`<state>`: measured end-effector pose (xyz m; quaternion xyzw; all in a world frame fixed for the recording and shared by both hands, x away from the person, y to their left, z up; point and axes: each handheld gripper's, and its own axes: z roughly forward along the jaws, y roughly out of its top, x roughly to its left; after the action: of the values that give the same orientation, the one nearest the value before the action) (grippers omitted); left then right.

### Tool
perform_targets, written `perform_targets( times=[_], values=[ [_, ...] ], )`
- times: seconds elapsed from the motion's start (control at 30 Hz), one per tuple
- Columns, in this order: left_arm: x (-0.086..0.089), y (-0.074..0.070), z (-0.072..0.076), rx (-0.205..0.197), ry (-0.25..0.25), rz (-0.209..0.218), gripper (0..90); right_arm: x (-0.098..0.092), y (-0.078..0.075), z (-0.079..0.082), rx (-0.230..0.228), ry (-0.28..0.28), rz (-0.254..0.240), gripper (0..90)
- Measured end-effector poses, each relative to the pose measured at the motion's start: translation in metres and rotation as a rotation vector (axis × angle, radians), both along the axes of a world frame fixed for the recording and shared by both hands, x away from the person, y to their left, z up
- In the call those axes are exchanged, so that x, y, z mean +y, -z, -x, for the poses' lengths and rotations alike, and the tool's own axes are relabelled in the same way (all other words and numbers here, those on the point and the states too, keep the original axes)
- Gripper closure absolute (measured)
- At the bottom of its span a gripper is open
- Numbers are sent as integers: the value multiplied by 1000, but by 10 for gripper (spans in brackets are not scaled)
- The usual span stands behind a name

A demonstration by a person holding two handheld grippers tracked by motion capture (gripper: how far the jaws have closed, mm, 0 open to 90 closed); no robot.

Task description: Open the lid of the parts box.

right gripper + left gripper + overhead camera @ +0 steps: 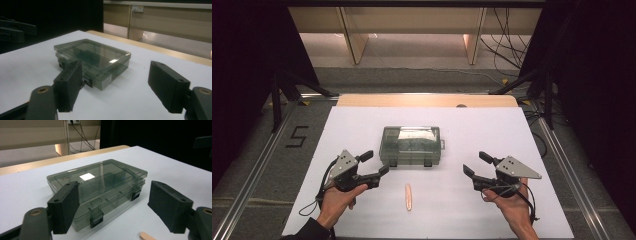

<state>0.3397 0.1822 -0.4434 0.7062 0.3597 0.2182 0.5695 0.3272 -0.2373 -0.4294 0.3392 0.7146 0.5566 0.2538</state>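
Your left gripper (379, 163) and right gripper (472, 164) both stood released, jaws apart and holding nothing, either side of the closed clear box (411, 145) mid-table. The wooden stick (408, 196) lay untouched between your hands, so nothing looked started: latches shut, everything left.

A smoky grey see-through box (411, 145) with black latches sits on the white table (362, 125), near a pale tan wooden stick (408, 196); both tongs are black.
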Motion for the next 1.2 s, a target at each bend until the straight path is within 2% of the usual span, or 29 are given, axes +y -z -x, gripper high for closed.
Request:
perform_targets(
  times=[0.07, 0.17, 0.23, 0.27, 0.3, 0.4, 0.43, 0.5, 0.53, 0.6, 0.63, 0.73, 0.83, 0.9, 0.97, 1.0, 1.07, 1.13, 1.17, 1.2],
  values=[
    [0, 1, -3, -2, -2, -4, 260, 1, 1, -5, 3, -3, 10, 329],
    [2, 4, -8, 8, -3, -11, 346, 5, 3, -17, 3, -25, 14, 399],
    [3, 4, -10, 9, -5, -16, 361, 6, 3, -20, 1, -33, 17, 416],
    [3, 5, -12, 8, -7, -24, 369, 6, 3, -23, 9, -33, 36, 436],
    [4, 6, -14, 16, -4, -23, 417, 8, 3, -29, 10, -30, 52, 461],
    [6, 8, -20, 26, 5, -52, 470, 11, 5, -37, -6, -36, 61, 505],
    [6, 8, -20, 26, 5, -52, 497, 12, 6, -38, 10, -35, 62, 521],
    [8, 9, -23, 37, 1, -59, 517, 13, 7, -41, 15, -42, 65, 537],
    [9, 9, -26, 40, 2, -58, 558, 16, 9, -45, 20, -47, 77, 568],
    [11, 9, -28, 34, 5, -62, 579, 17, 10, -47, 27, -56, 73, 596],
    [13, 10, -31, 36, 2, -64, 642, 19, 11, -51, 37, -65, 82, 640],
    [15, 11, -35, 24, 1, -80, 688, 22, 13, -56, 42, -77, 84, 682],
    [18, 13, -40, 13, 1, -91, 781, 25, 17, -64, 41, -93, 99, 751],
    [19, 14, -44, 15, -10, -94, 797, 27, 18, -66, 59, -102, 103, 759],
    [21, 17, -48, 23, -12, -90, 852, 28, 20, -69, 74, -105, 116, 785],
    [24, 19, -51, 40, -21, -87, 867, 30, 21, -72, 90, -117, 122, 809],
    [25, 21, -54, 40, -20, -86, 876, 31, 22, -73, 84, -115, 122, 817],
    [26, 23, -57, 55, -23, -89, 893, 32, 24, -76, 96, -138, 123, 850],
    [27, 27, -61, 66, -26, -111, 895, 33, 27, -79, 80, -138, 143, 875],
    [27, 27, -61, 66, -26, -111, 896, 33, 27, -79, 80, -138, 143, 875]
  ],
)
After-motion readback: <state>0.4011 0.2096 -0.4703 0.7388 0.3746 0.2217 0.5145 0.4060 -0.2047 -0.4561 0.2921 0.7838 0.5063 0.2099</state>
